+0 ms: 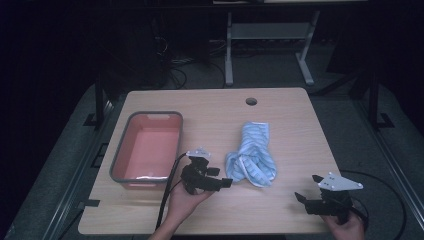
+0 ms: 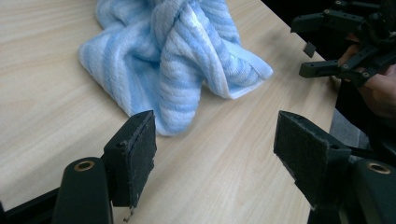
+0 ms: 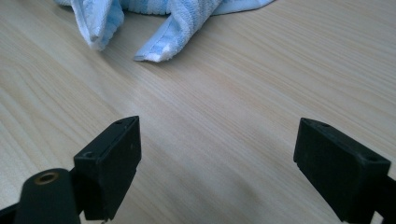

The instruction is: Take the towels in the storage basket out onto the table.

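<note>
**Striped towel, bin and two handheld grippers on a wooden table**

Item one: we list a towel (image 1: pixel 251 154), blue and white striped, of ribbed terry cloth with a plain hemmed edge. It lies crumpled and twisted into a loose knot near the middle of the table (image 1: pixel 280 210), one tail running toward the far side. In the left gripper view its nearest fold (image 2: pixel 175 84) lies just ahead of the jaws, close to the left pad but not between them.

Item two: the table, a rectangular top with rounded corners in pale wood-grain laminate, matte, with a round cable hole (image 1: pixel 251 101) near the far edge.

Item three: a bin (image 1: pixel 147 149), rectangular with rounded corners, grey rim and walls, pinkish smooth inside, standing left of the towel and apart from it.

Item four: the left gripper (image 1: pixel 220 179), black, with a grey plate on top and a cable trailing to the near edge. We record it as held just beside the towel's near left fold, jaws spread wide and holding nothing. Its pads (image 2: pixel 140 154) are flat blocks faced with coarse, slightly frayed black foam.

Item five: the right gripper (image 1: pixel 309 189), black with a grey three-cornered plate, held near the table's right front corner, well apart from the towel. Its jaws stand wide apart over bare wood, gripping nothing.
</note>
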`<state>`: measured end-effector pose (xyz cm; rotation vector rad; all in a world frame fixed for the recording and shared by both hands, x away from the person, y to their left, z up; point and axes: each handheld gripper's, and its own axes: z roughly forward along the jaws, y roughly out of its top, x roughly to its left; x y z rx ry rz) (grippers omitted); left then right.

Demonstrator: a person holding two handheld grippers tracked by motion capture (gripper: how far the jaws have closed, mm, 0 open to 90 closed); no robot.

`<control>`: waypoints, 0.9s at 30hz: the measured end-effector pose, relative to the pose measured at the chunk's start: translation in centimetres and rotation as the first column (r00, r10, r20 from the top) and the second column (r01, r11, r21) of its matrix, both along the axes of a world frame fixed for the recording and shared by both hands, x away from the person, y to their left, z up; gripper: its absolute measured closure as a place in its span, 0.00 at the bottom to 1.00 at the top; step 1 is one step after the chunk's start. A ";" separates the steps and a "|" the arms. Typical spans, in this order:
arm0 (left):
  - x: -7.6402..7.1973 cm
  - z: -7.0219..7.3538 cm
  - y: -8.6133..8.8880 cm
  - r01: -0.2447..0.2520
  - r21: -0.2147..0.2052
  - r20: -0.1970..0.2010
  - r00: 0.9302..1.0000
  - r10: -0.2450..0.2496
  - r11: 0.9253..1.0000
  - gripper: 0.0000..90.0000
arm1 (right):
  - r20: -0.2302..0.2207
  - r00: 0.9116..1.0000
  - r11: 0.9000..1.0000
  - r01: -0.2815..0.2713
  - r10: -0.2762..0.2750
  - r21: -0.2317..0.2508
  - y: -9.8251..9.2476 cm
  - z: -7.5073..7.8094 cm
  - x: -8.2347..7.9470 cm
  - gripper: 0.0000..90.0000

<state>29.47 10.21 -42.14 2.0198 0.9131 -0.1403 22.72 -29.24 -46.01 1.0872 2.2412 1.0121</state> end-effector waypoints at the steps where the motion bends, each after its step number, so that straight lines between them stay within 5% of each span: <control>1: -0.1 -0.1 0.0 -0.001 -0.001 0.001 1.000 0.001 1.000 0.32 | 0.000 1.000 1.000 0.000 0.000 -0.001 0.0 0.0 0.0 0.16; 27: -2.8 -1.5 1.7 -0.001 -0.007 -0.008 1.000 0.001 1.000 0.32 | -0.001 1.000 1.000 -0.005 0.005 -0.014 0.5 0.0 -0.3 0.16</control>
